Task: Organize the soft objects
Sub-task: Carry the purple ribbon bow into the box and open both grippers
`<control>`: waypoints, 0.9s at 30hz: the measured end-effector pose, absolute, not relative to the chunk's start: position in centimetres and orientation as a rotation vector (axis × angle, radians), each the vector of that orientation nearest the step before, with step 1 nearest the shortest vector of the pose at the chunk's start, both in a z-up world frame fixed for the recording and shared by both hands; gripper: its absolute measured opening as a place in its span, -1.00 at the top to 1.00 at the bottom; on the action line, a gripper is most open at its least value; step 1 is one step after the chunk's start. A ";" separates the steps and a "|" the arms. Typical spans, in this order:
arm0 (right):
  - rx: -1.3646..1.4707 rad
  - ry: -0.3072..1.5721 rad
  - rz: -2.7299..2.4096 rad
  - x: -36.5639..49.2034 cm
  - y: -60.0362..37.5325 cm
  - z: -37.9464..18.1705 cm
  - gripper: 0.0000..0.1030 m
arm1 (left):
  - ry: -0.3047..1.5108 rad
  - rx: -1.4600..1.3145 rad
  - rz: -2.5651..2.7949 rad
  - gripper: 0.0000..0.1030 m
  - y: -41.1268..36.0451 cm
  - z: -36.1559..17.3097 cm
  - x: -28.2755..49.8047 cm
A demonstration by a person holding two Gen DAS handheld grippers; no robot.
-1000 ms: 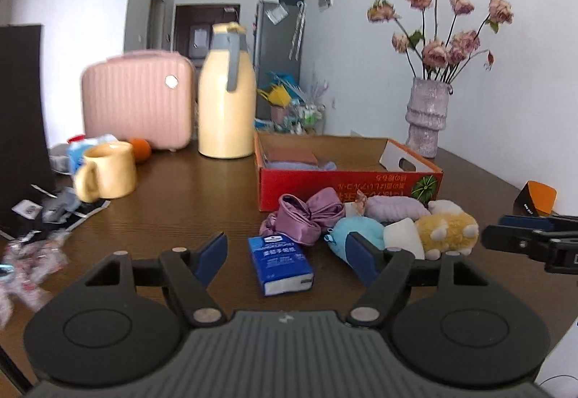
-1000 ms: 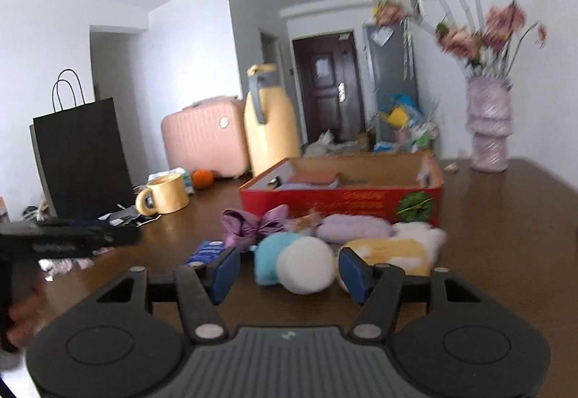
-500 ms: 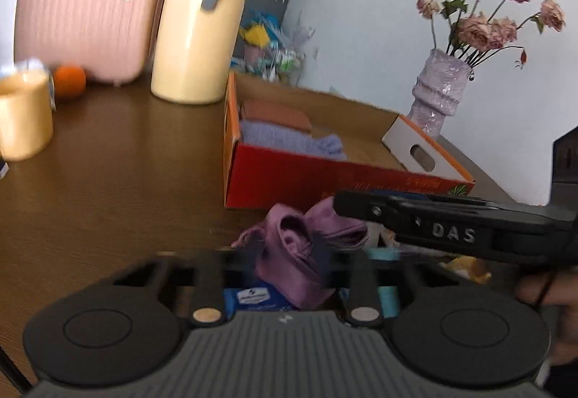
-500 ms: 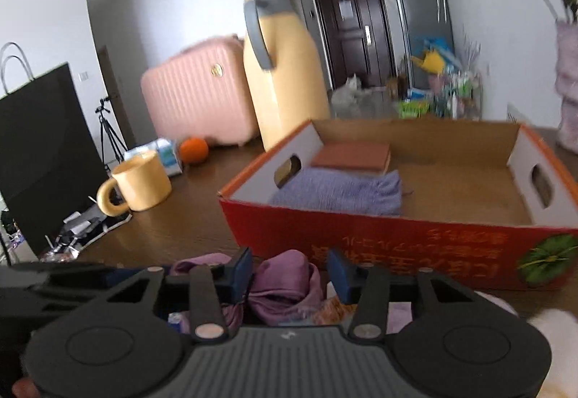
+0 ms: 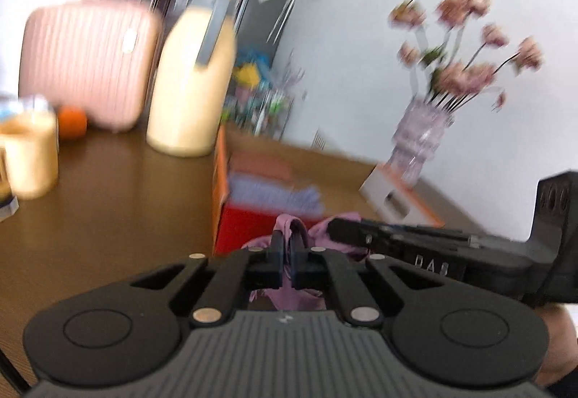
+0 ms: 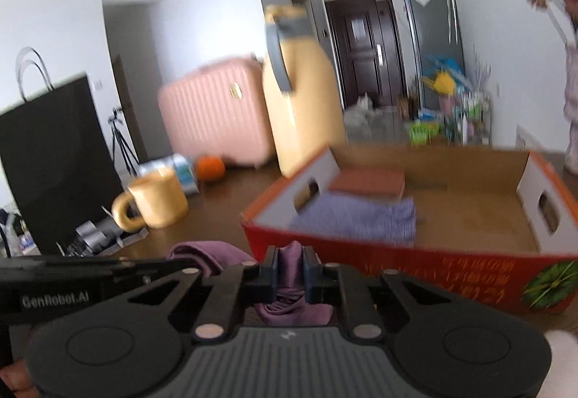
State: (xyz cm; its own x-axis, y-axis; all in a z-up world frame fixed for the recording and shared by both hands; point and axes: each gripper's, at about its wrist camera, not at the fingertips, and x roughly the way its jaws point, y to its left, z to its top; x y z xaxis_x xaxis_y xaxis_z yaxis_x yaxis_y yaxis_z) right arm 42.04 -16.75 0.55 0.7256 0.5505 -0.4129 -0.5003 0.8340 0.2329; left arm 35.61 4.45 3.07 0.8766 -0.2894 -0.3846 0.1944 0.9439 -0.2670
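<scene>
Both hand-held grippers are pinching the same soft thing, a shiny purple cloth bow. The left hand-held gripper [image 5: 287, 246] has its jaws squeezed tight on one loop of the purple cloth bow [image 5: 289, 296], and the right hand-held gripper [image 6: 290, 266] has just been closing and now presses its blue pads on another fold of it. The bow sits low and near, right in front of both cameras, just at the near wall of the red and orange cardboard box [image 6: 451, 264]. It is stretched sideways between the two grippers, so its long way runs left to right, along the front of the box. In the left view the right gripper comes in from the right side; in the right view the left one comes in from the left. The box lies straight ahead and a bit farther away, open on top, on the brown wooden desk [image 5: 108, 210]. Inside it, on the left, there is a folded light purple towel [image 6: 361, 217] with a flat brown pad behind it, and bare floor to the right. So I think the bow has to go up over the near wall and forward. Both hands look about as near to the box as each other.
</scene>
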 end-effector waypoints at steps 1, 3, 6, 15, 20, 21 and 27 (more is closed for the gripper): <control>0.111 0.463 0.582 41.2 -17.0 1.4 0.75 | 0.412 -0.204 -0.256 0.93 4.0 4.1 34.7; 0.119 0.404 0.585 39.2 -17.9 3.2 0.75 | 0.367 -0.170 -0.264 0.93 3.1 6.0 32.5; 0.146 0.336 0.583 35.6 -20.0 5.9 0.75 | 0.324 -0.149 -0.304 0.93 1.6 7.8 29.2; 0.129 0.243 0.541 23.1 -25.4 7.1 0.78 | 0.336 -0.173 -0.411 0.92 -1.3 7.3 20.6; 0.124 0.255 0.524 19.9 -26.2 6.1 0.79 | 0.347 -0.147 -0.422 0.92 -2.7 7.1 19.4; 0.122 0.254 0.519 19.7 -26.3 6.0 0.79 | 0.344 -0.145 -0.422 0.92 -2.7 7.2 19.4; 0.149 0.250 0.517 20.1 -27.0 6.1 0.79 | 0.336 -0.121 -0.439 0.92 -2.6 7.6 21.4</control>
